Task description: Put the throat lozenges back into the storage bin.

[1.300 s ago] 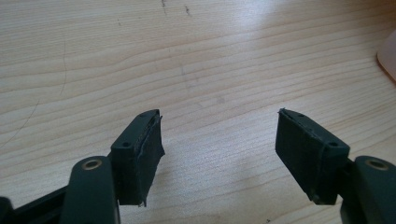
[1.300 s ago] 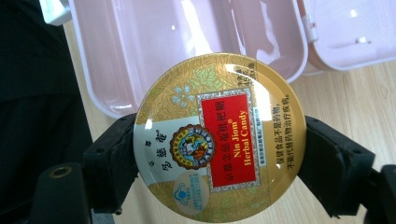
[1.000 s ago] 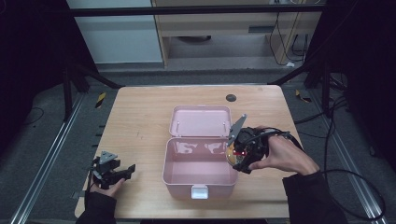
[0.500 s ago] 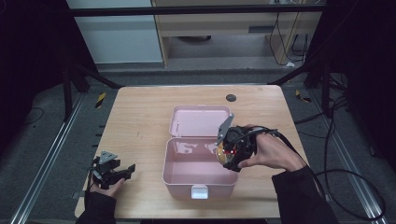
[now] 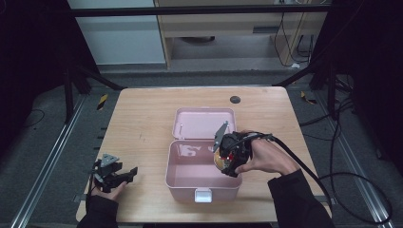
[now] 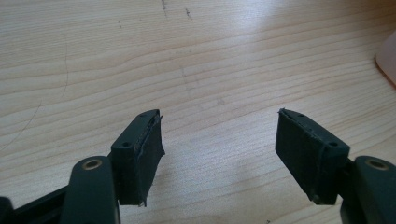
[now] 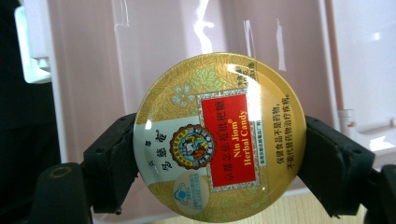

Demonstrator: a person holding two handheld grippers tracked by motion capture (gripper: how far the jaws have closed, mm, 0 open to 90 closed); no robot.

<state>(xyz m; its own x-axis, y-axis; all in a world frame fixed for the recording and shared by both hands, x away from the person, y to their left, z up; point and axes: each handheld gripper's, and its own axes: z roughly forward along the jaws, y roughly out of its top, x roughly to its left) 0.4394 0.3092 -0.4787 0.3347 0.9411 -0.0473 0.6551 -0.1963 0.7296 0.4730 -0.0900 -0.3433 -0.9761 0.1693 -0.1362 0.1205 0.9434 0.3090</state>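
Observation:
A round gold candy tin (image 7: pixel 219 137) with a red label is clamped by its rim between the jaws of my right gripper (image 7: pixel 219 163), which is shut on it. In the high view that gripper (image 5: pixel 222 159) holds the tin (image 5: pixel 219 160) over the right side of the open pink box (image 5: pixel 187 180). The box's inside looks bare, and its lid (image 5: pixel 204 123) lies back flat behind it. My left gripper (image 5: pixel 126 173) rests near the table's front left, open, with bare wood between its jaws (image 6: pixel 219 149).
The wooden table (image 5: pixel 142 118) has a small dark round hole (image 5: pixel 235 99) near its back edge. A white latch (image 5: pixel 203 195) sits on the box's front. A cable (image 5: pixel 328 175) trails off from the right gripper over the table's right edge.
My right hand has carried the tin leftward and a little down, from the box's right rim to over its inside. The left gripper has stayed put.

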